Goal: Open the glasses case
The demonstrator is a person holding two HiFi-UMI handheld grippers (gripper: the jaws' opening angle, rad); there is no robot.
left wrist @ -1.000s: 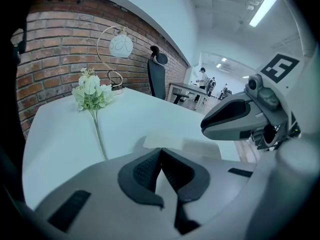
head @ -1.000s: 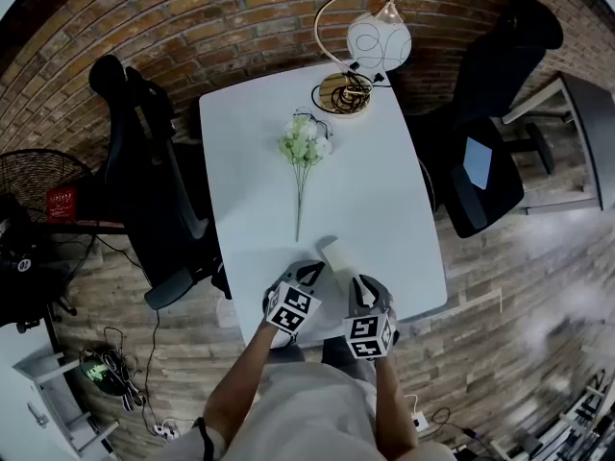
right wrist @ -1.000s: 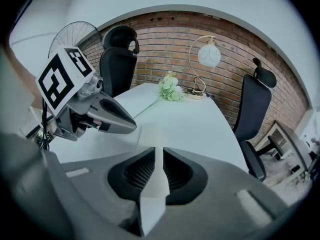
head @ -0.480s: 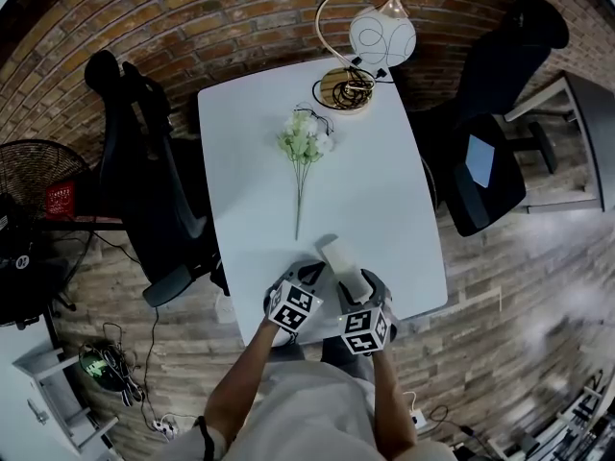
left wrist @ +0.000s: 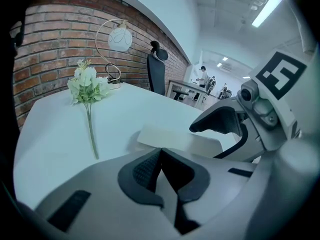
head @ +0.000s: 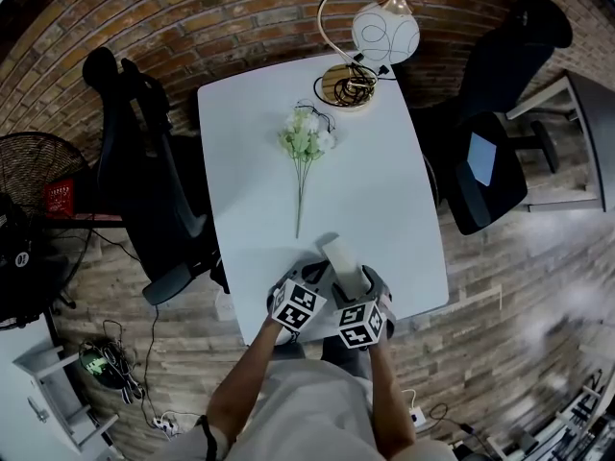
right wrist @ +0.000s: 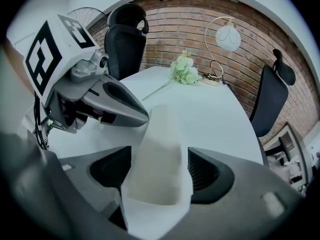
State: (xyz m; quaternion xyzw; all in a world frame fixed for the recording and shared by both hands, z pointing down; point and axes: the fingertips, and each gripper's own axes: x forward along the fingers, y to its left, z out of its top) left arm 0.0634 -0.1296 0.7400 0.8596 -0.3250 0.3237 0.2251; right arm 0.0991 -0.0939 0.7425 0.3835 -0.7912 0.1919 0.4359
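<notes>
Presently, the white glasses case (head: 337, 254) lay on the desk (head: 384, 181), just nearer the person than the stem end of the flower sprig (head: 304, 142). Right gripper (right wrist: 160, 169): jaws had just been opening and stood spread wide astride the case, pads not seen pressing. Left gripper (left wrist: 161, 160): jaws clenched together on nothing, on the case's left flank, the sprig well beyond. Risk: an off-centre squeeze on the smooth shell could skid it away from the sprig and off the desk. Unbraced, the lid might not part.
</notes>
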